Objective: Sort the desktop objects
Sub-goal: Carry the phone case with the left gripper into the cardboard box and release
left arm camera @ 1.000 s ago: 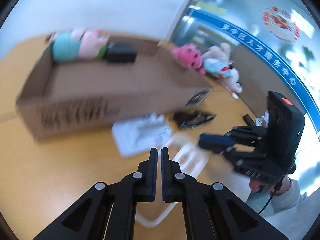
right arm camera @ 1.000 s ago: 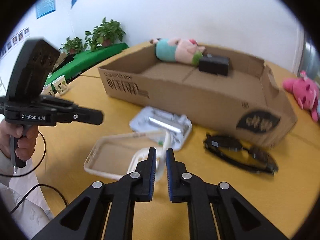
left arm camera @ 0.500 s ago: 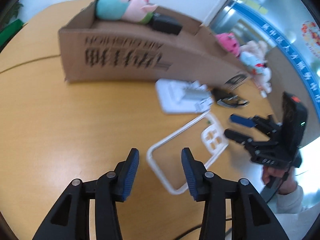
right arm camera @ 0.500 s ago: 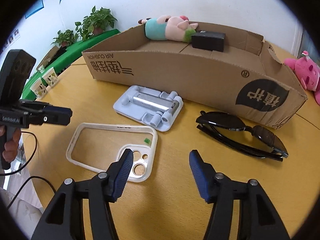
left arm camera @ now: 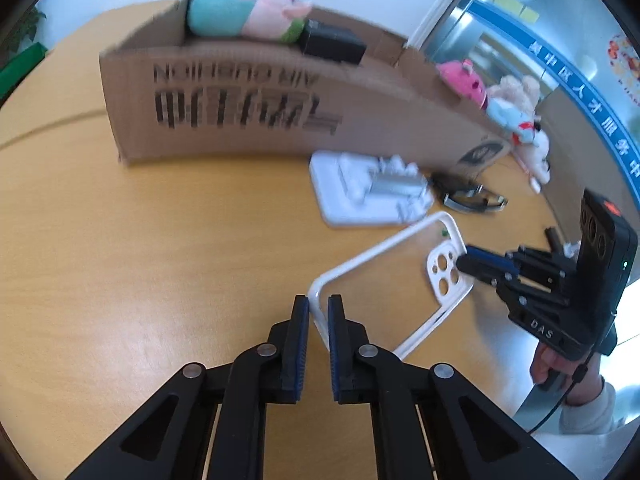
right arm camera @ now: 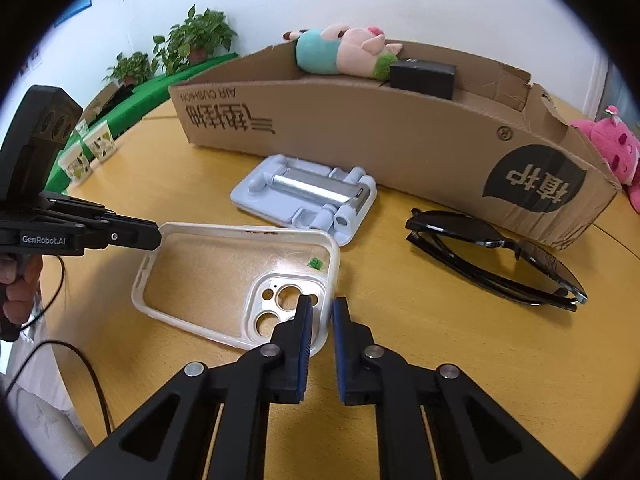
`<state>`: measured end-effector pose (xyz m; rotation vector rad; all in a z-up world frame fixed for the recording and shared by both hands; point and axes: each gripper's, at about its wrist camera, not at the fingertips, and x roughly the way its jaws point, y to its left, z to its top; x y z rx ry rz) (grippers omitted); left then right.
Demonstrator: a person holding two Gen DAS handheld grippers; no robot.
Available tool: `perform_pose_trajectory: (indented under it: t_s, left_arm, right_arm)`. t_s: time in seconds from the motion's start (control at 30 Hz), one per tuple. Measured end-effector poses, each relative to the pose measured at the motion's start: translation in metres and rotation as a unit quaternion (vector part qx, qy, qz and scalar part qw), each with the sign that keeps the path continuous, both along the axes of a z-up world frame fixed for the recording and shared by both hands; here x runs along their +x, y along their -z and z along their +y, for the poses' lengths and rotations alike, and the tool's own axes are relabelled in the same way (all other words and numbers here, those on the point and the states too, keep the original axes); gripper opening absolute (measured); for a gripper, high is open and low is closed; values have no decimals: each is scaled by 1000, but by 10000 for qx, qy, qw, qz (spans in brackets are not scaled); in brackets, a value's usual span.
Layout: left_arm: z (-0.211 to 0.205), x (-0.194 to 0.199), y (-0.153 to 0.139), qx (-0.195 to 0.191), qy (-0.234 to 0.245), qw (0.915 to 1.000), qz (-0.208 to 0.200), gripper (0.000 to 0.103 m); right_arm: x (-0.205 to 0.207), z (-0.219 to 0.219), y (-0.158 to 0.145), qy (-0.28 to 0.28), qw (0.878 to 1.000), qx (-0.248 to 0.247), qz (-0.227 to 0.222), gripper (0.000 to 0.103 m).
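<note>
Right wrist view: my right claw (right arm camera: 320, 308) clamps the white phone case (right arm camera: 236, 280) at its camera corner; my left claw (left arm camera: 318, 312), marked "GenRobot.AI", pinches the opposite end. Beyond them, the cardboard box (right arm camera: 392, 132) reads "AIR CUSHION".

Bare table (right arm camera: 460, 360) lay open right of the phone case (right arm camera: 224, 264); stand (right arm camera: 308, 196), sunglasses (right arm camera: 492, 256) and box (right arm camera: 400, 136) blocked beyond

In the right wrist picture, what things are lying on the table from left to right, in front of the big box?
Phone case → phone stand → sunglasses.
</note>
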<state>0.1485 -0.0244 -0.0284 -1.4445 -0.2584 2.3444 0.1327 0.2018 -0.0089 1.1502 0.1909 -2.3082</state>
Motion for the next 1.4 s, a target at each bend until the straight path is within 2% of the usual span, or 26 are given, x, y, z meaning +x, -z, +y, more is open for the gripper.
perform_pose_trajectory:
  t_s: [0.13, 0.3, 0.47, 0.67, 0.73, 0.83, 0.97, 1.07, 1.2, 1.33, 1.4]
  left_arm:
    - [-4, -14, -27, 42, -7, 9991, 432, 3]
    - [-7, -45, -68, 68, -58, 9946, 1035, 3]
    - [-18, -94, -115, 103, -151, 9865, 1626, 3]
    - [-37, -174, -153, -126, -269, 9815, 1891, 3]
    - [-46, -205, -154, -263, -348, 9826, 1803, 3]
    - [-58, -249, -144, -415, -443, 9863, 1534, 3]
    - [-64, -300, -115, -736, -472, 9908, 1029, 3]
    - [-64, -324, -89, -1052, -427, 9914, 644, 3]
    - [-62, -341, -56, -1405, -371, 9894, 56, 3]
    - [-57, -347, -35, -1926, -288, 9803, -343, 4]
    - [-56, -348, -31, -2099, -270, 9765, -402, 4]
  right_arm:
    - [-7, 3, -27, 99, 9994, -158, 301, 10]
    - [-35, -2, -63, 158, 9970, -170, 737, 10]
    - [-87, -14, -98, 214, 9943, -261, 1006, 10]
    - [-169, -46, -123, 118, 9951, -258, 950, 10]
    - [-189, -58, -122, 56, 9961, -219, 847, 10]
    - [-229, -79, -108, -48, 9988, -189, 450, 10]
    - [-274, -97, -78, -112, 9997, -140, -190, 10]
    - [-299, -108, -46, -110, 9972, -24, -743, 10]
    - [-316, -113, -18, -118, 9921, 118, -1243, 11]
    - [-321, -121, -2, -200, 9876, 202, -1543, 13]
    - [-323, -126, 3, -232, 9858, 205, -1650, 13]
